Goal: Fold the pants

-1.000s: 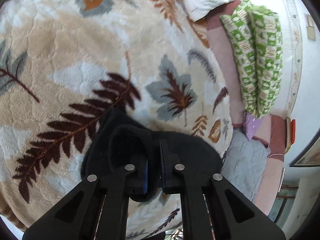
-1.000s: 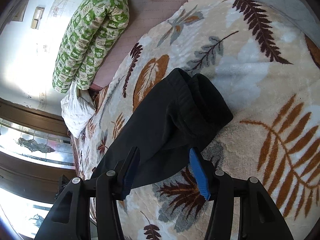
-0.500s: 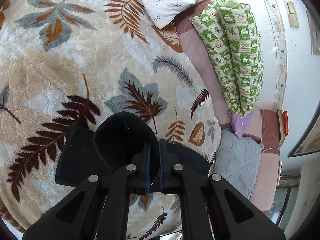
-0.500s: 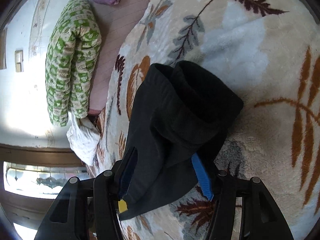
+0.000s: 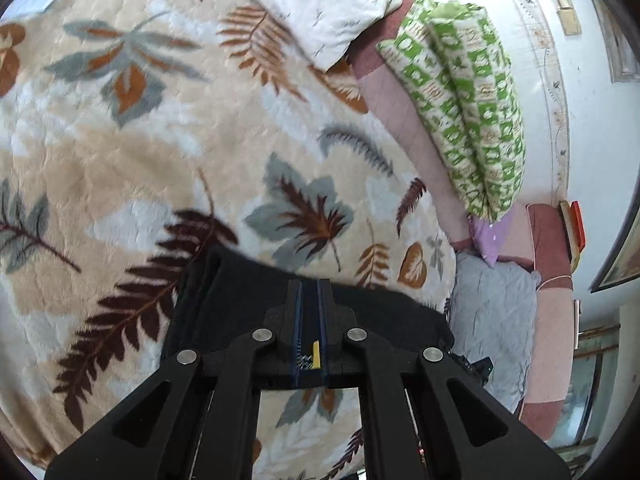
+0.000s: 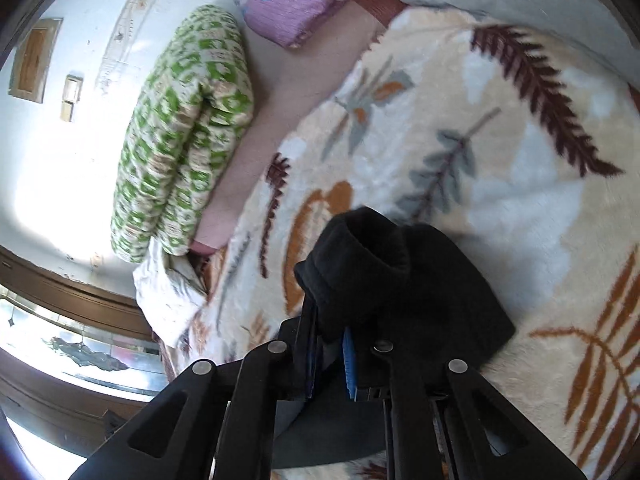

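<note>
The black pants [image 5: 224, 300] lie on a cream blanket with leaf prints [image 5: 140, 140]. In the left wrist view my left gripper [image 5: 310, 292] is shut, its blue-lined fingers pinching an edge of the black cloth, which spreads out flat under and around them. In the right wrist view my right gripper [image 6: 328, 320] is shut on a bunched, rolled fold of the pants [image 6: 384, 272], which rises in a hump above the fingers. The rest of the cloth hangs below the right gripper.
A folded green-and-white quilt [image 5: 468, 112] lies along the wall side of the bed, also in the right wrist view [image 6: 180, 132]. A white pillow [image 5: 324, 4], a purple cushion [image 6: 296, 0] and a grey quilted pad [image 5: 492, 320] sit at the bed's edges.
My right gripper closed on the bunched pants, having been open a second ago. My left gripper stayed shut on the cloth, and the loop it held up now lies flatter on the blanket.
</note>
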A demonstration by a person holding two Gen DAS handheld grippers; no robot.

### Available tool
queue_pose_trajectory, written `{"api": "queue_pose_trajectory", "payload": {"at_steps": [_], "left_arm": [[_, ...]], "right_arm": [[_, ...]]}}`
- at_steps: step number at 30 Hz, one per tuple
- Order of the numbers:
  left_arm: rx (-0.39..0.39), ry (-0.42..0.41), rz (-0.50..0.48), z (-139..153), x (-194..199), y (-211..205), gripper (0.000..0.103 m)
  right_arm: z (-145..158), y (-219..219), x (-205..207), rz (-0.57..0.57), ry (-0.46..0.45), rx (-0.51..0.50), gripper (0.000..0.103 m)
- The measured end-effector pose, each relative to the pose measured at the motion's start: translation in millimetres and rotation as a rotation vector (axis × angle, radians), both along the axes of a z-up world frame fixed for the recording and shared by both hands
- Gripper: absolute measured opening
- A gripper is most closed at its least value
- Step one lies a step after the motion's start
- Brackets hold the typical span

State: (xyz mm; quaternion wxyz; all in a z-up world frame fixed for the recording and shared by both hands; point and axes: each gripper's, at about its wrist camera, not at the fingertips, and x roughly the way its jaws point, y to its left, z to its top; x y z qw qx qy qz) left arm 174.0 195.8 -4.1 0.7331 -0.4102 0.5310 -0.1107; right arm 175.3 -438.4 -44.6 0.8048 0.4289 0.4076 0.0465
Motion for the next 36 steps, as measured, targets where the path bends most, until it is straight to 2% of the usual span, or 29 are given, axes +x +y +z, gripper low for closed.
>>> {"api": "queue_pose_trajectory", "payload": {"at_steps": [4,8,13,15,17,19,20,22,23,27,30,34,36], "left_arm": [[-0.032,0.044,-0.003,-21.3,-15.4,7.7,0.005],[-0.014,0.045,-0.039,-22.9,-22.1,-1.1,0.005],[-0.005,0.067,-0.125,-26.6,-20.9,-27.2,0.005],[0.008,0.078,-0.134,-27.2,-19.7,-32.2,0.005],[-0.002,0.066,-0.113,-23.3,-18.5,-28.7,0.005],[-0.008,0.062,-0.087,-19.8,-18.3,-22.0,0.015],[0.004,0.065,-0.084,-19.1,-18.6,-19.5,0.025],[0.047,0.065,-0.073,-17.4,-21.5,-14.6,0.038],[0.053,0.06,-0.07,-17.5,-22.6,-13.3,0.04],[0.048,0.087,-0.089,-28.5,-18.9,-11.6,0.04],[0.109,0.114,-0.108,-32.0,-18.7,-15.1,0.04],[0.222,0.061,-0.146,-20.8,-25.2,-16.1,0.04],[0.231,0.067,-0.16,-24.1,-22.1,-16.8,0.04]], "right_arm": [[-16.7,-10.5,-15.3,-0.007,0.025,0.016,0.011],[-15.4,-10.0,-26.9,0.001,-0.004,0.048,0.012],[-9.5,-8.5,-23.9,0.027,0.016,-0.008,0.015],[-7.7,-7.2,-17.9,0.04,0.039,-0.072,0.016],[-10.5,-6.6,-14.2,0.049,0.055,-0.07,0.017],[-10.5,-5.6,-13.8,0.053,0.058,-0.065,0.018],[-10.4,-4.9,-13.9,0.061,0.058,-0.06,0.02],[-10.0,-4.8,-14.7,0.061,0.067,-0.066,0.026],[-10.7,-5.4,-14.7,0.062,0.07,-0.059,0.028],[-13.0,-7.8,-14.8,0.054,0.083,-0.053,0.029],[-14.1,-8.8,-15.3,0.047,0.09,-0.047,0.029],[-12.7,-8.8,-17.4,0.044,0.089,-0.041,0.033],[-11.8,-8.1,-15.9,0.051,0.093,-0.049,0.034]]}}
